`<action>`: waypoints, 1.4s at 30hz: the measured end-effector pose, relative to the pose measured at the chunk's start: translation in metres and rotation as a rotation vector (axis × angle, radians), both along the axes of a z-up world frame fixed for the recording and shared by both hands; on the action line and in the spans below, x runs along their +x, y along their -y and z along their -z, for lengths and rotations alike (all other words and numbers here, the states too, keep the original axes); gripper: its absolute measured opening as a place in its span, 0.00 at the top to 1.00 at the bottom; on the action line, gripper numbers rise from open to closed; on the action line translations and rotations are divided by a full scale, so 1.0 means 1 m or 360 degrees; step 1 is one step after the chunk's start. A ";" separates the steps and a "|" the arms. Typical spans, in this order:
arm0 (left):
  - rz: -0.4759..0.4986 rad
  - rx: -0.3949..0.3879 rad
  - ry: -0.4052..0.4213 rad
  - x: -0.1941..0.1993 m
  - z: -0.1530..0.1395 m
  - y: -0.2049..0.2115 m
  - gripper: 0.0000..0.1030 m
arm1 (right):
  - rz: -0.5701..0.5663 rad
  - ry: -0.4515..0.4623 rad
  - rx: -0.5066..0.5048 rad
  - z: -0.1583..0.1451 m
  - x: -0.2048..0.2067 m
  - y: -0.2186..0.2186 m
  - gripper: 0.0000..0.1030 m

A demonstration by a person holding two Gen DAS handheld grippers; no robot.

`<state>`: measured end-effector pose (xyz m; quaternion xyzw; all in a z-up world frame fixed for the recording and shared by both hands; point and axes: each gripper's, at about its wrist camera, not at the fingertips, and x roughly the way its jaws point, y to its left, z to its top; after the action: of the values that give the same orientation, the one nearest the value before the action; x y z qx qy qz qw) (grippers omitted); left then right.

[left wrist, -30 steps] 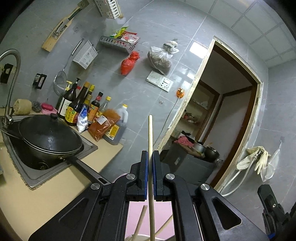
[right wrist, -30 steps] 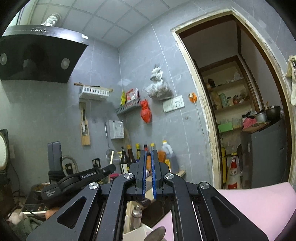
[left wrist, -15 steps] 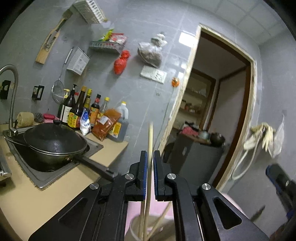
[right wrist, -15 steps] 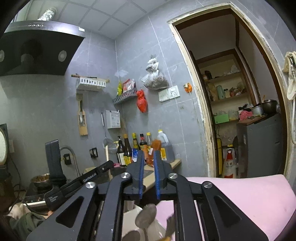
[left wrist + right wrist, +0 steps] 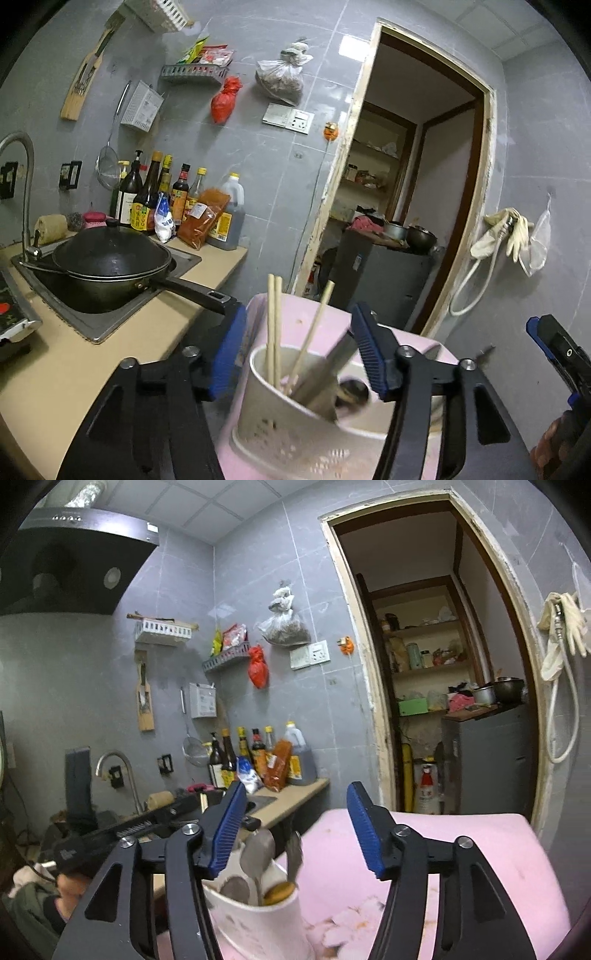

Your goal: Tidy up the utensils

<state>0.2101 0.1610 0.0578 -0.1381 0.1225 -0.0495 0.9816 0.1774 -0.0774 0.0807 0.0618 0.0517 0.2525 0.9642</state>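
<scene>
White plastic holder sits on a pink surface, just off the counter edge, directly ahead of and below both claws.

Left claw: jaws have just been opening and now stand apart, nothing pressed between the pads. The chopsticks rise through the gap from the holder's left compartment, standing free, touching neither pad. Two stand near upright, one leans right.

Right claw: jaws have also just been opening and now stand apart, gripping nothing. Spoons poke out of the holder just below the gap, bowls up, handles down inside. A small fork-like piece sits beside them, too blurred to be sure.

Holder contents from the left view: chopsticks on the left side, a dark flat utensil and a spoon bowl toward the right. Can't tell exactly where the divider runs.

Key geometry:
- Everything in the holder has its long axis near vertical, while both claws point roughly level, so any re-grip is across the shaft, not along it.
- Left claw is nearer the chopsticks, right claw nearer the spoons.

Judgement: both items look dropped in. Next move is probably backing out up and away. Risk is clipping the leaning chopstick with the left claw's right pad.
</scene>
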 end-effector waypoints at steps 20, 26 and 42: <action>0.0165 0.0173 -0.0164 -0.102 0.028 0.079 0.09 | 0.0392 -0.0180 -0.0160 0.017 -0.087 0.066 0.00; 0.0105 0.0155 -0.0196 -0.125 0.038 0.085 0.09 | 0.0482 -0.0162 -0.0257 0.028 -0.119 0.069 0.00; 0.0021 0.0214 -0.0189 -0.142 0.056 0.085 0.08 | 0.0571 -0.0197 -0.0289 0.046 -0.130 0.071 0.00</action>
<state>0.0677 0.0763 0.0018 -0.0739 0.1843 -0.0393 0.9793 0.0476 -0.1482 0.0349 -0.0017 0.1217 0.0668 0.9903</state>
